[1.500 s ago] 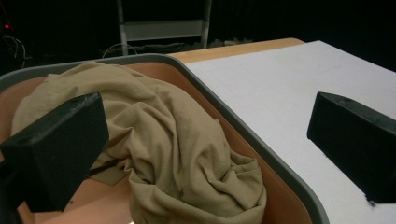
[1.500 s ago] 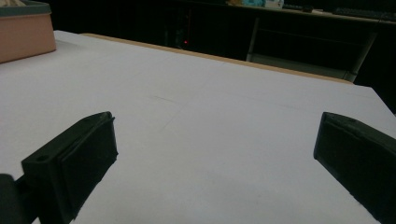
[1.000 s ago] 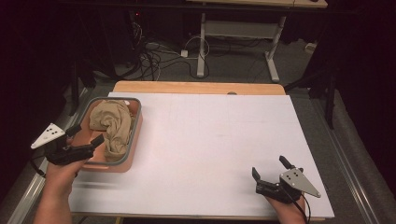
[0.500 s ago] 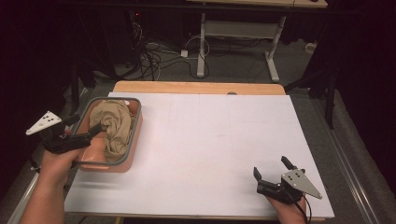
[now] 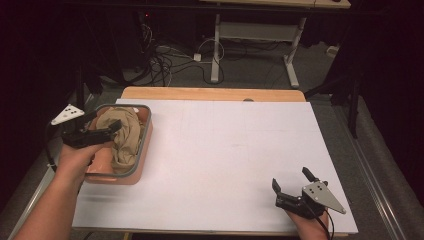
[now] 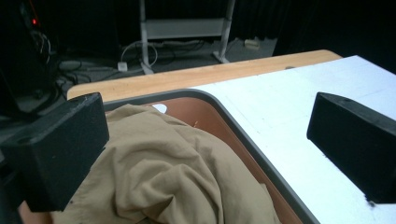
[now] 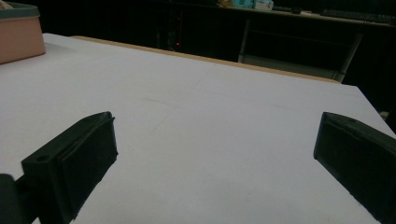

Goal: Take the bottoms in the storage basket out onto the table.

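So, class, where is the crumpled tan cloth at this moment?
In the high view the crumpled tan cloth lies inside the pink grey-rimmed tub at the table's left edge, with the open left gripper over it.

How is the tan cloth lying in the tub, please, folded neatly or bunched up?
Bunched up. The tan cloth sits in a rumpled heap inside the tub, with loose creases and no flat folds; the open left gripper hovers over it.

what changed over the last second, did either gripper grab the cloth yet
The left gripper moved up along the left side of the bin toward its far end and now hangs over the tan cloth, jaws open, nothing grasped. The bin seems to have shifted slightly on the table. The right gripper stayed open at the near right corner, and the cloth stayed bunched in the bin.
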Motion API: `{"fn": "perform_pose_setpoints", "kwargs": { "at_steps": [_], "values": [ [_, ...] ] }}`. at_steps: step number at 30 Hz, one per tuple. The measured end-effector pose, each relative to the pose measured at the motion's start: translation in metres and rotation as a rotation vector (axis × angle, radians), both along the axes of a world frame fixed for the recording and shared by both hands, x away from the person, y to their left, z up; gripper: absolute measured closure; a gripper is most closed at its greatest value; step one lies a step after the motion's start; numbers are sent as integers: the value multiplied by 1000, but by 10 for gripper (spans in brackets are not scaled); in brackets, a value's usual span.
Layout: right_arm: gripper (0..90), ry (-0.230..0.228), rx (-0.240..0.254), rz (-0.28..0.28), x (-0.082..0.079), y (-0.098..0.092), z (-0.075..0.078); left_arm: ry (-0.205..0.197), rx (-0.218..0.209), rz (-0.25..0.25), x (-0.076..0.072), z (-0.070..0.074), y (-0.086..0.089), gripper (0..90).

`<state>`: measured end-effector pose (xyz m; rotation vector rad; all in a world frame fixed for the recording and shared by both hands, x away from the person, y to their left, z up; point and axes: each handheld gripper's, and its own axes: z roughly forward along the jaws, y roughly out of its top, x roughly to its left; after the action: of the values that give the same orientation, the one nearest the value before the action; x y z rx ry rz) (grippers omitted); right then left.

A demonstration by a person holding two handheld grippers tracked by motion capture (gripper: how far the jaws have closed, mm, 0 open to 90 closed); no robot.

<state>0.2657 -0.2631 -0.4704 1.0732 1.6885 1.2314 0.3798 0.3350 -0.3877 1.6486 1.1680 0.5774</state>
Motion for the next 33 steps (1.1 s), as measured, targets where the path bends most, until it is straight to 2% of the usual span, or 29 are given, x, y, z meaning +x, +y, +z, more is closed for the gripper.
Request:
{"fn": "perform_pose_setpoints", "kwargs": {
  "at_steps": [1, 3, 4, 7, 10, 12, 13, 17, 20, 23, 26, 28, 30, 31, 33],
  "values": [
    [3, 1, 1, 0, 0, 0, 0, 12, -2, -1, 4, -1, -2, 0],
    [3, -4, -1, -1, -1, -1, 0, 50, 36, -3, 15, -4, -10, 0],
    [3, -4, -1, -1, -1, -1, 0, 50, 36, -3, 15, -4, -10, 0],
    [3, -4, 12, -2, 0, -3, 1, 90, 43, -21, 24, -7, -15, 0],
    [3, -2, 5, 2, 1, -3, 0, 130, 60, -23, 32, -9, -21, 0],
    [3, 0, 4, 1, 2, -3, 0, 170, 95, -4, 41, -11, -24, 0],
    [3, 0, 4, 1, 2, -3, 0, 170, 95, -4, 41, -11, -24, 0],
    [3, -4, 1, 4, 1, -3, 1, 244, 130, 14, 50, -17, -25, 0],
    [3, -3, 4, 5, 1, -3, 1, 306, 118, 18, 51, -21, -25, 0],
    [3, -7, 6, 5, 0, -4, 1, 349, 150, 14, 47, -25, -24, 0],
    [3, -5, 3, 5, 0, -3, 1, 406, 162, 17, 45, -30, -21, 0],
    [3, -4, -1, 9, 1, -2, 1, 460, 174, 9, 47, -37, -21, 0],
    [3, 0, -6, 17, 1, 0, 0, 498, 159, 9, 52, -44, -21, 0],
    [3, 1, -10, 19, 2, 2, 0, 528, 147, 7, 59, -46, -21, 0],
    [3, -1, -14, 22, 2, 2, 0, 544, 150, 0, 63, -47, -21, 0]
  ]
}}
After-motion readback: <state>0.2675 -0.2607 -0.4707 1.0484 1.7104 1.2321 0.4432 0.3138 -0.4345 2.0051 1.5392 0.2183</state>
